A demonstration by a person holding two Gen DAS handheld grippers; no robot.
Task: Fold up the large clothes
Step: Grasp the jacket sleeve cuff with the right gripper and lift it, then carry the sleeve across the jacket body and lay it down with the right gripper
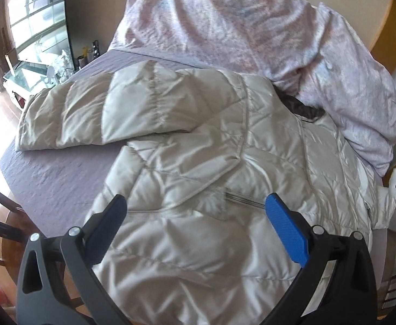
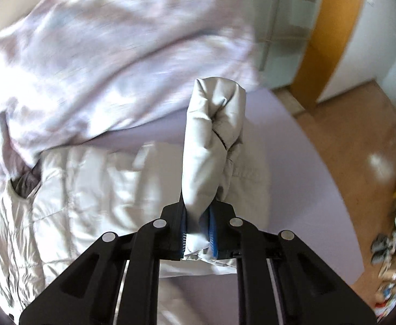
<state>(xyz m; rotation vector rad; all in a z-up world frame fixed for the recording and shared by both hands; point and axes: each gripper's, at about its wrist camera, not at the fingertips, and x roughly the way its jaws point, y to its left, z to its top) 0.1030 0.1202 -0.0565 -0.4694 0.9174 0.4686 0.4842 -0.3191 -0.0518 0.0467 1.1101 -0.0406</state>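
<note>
I see the quilted puffer jacket [image 1: 198, 140] lying spread across the bed [image 1: 62, 173], pale silver-beige and shiny, with its back panel facing up. One sleeve [image 1: 89, 113] stretches out flat from the jacket body toward the bed's far-left edge. The dark lining at the collar [image 1: 306, 109] shows where the jacket meets the bedding.

My left hand-held gripper [image 1: 195, 208] hangs over the lower part of the jacket with its jaws spread wide, gripping nothing; the blue pad [image 1: 287, 230] and the black finger [image 1: 108, 222] stand well apart, with jacket fabric showing between them.

My right hand-held gripper [image 2: 198, 227] is clamped on the jacket's other sleeve [image 2: 214, 135], which rises upright from between the pads, its cuff end bunched and puckered above the jacket body [image 2: 89, 189]. This view is blurred, so I cannot make out finer fabric detail.

Beyond the jacket, a crumpled pink-white duvet [image 1: 238, 27] is heaped against its collar side. The lavender bedsheet [image 2: 279, 162] is bare beside the jacket on the right. Further from the jacket, a glass-topped side table [image 1: 32, 73] stands past the bed's left edge, and wooden flooring [image 2: 360, 149] runs beyond the bed on the right.
</note>
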